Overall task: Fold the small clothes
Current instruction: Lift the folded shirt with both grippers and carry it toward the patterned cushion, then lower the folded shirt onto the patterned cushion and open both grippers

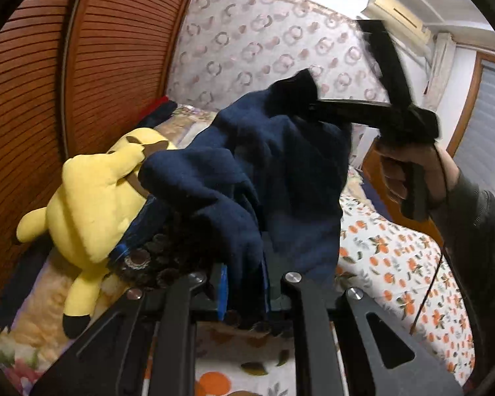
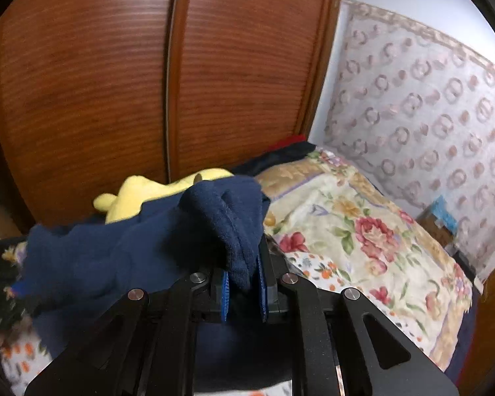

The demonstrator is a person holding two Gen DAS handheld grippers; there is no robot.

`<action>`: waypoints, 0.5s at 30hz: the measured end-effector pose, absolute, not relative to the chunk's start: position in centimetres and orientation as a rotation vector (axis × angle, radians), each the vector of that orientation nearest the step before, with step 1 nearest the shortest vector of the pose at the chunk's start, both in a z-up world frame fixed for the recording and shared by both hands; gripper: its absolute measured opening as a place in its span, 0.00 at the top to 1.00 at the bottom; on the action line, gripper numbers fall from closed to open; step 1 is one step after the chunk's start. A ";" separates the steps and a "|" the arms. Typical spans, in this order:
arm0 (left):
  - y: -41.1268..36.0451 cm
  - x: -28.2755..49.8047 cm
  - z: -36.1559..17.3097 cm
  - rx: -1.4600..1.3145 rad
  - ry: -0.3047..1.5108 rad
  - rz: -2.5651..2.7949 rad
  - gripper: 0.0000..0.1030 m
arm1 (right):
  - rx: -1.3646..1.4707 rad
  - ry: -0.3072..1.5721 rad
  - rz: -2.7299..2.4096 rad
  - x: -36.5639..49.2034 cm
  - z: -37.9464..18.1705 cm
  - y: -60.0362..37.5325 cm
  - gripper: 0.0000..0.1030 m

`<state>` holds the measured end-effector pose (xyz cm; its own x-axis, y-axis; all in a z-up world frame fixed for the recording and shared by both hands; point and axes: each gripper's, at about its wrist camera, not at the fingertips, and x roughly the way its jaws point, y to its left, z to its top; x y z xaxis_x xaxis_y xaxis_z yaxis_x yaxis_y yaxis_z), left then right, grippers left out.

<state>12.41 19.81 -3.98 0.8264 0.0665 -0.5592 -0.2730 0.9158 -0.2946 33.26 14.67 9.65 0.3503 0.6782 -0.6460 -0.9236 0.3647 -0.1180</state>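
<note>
A navy blue fleece garment hangs in the air over the bed, stretched between both grippers. My left gripper is shut on its lower edge, cloth bunched between the blue pads. In the left wrist view my right gripper is at the upper right, shut on the garment's top corner. In the right wrist view the right gripper pinches a fold of the same navy garment, which drapes off to the left.
A yellow plush toy lies on the bed at the left, near the brown slatted wardrobe doors. The bed has a floral cover and an orange-print sheet. A patterned headboard stands behind. Dark and red clothes lie by the wardrobe.
</note>
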 end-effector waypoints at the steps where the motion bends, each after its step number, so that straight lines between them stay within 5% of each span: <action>1: 19.4 11.6 -3.9 -0.375 0.576 0.191 0.87 | -0.512 0.570 1.093 33.6 8.8 15.4 0.90; 8: 19.8 10.1 -3.4 -0.337 0.576 0.208 0.81 | -0.471 0.638 0.970 34.6 6.5 15.6 0.74; 12: 19.2 9.2 -2.5 -0.295 0.559 0.219 0.62 | -0.395 0.621 0.924 34.1 8.5 13.0 0.57; 15: 18.3 8.6 -1.6 -0.246 0.551 0.209 0.56 | -0.370 0.608 0.913 32.7 9.5 10.6 0.56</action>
